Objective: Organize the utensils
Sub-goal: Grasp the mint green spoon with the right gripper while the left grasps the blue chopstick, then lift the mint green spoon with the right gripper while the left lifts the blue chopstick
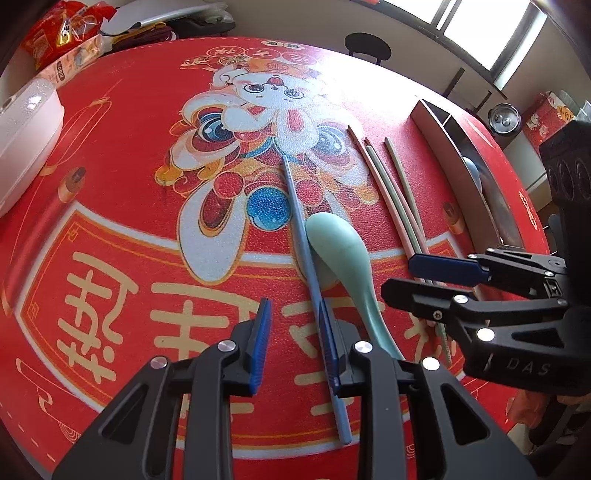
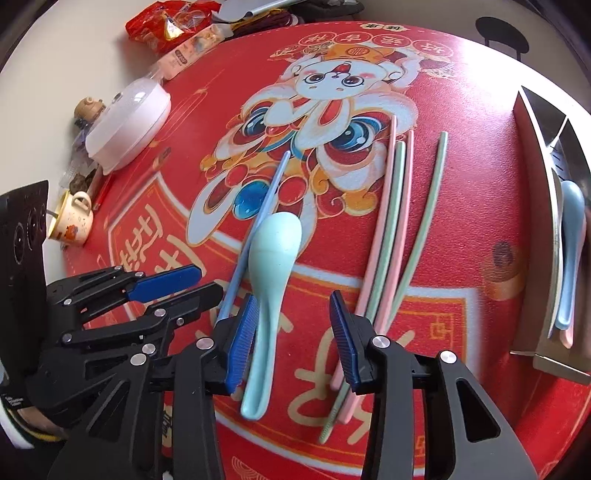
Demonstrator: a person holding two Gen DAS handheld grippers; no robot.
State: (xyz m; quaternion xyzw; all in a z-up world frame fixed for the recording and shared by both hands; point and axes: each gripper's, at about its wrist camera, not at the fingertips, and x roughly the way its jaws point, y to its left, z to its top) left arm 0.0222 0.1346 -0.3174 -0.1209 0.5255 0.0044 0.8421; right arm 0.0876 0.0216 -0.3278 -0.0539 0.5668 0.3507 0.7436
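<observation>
A mint green spoon (image 1: pixel 340 254) lies on the red mat, also in the right wrist view (image 2: pixel 271 266). A blue chopstick (image 1: pixel 306 251) lies along its left side (image 2: pixel 258 218). Pink and green chopsticks (image 1: pixel 395 192) lie to the right (image 2: pixel 399 229). My left gripper (image 1: pixel 293 343) is open just above the mat, its right finger over the blue chopstick. My right gripper (image 2: pixel 291 339) is open, its left finger beside the spoon handle. It also shows in the left wrist view (image 1: pixel 417 277).
A metal organiser tray (image 2: pixel 546 206) at the right edge holds a blue spoon (image 2: pixel 570 251). A white lidded dish (image 2: pixel 129 125), a small mug (image 2: pixel 74 221) and snack packets (image 2: pixel 166 26) stand at the left and far side.
</observation>
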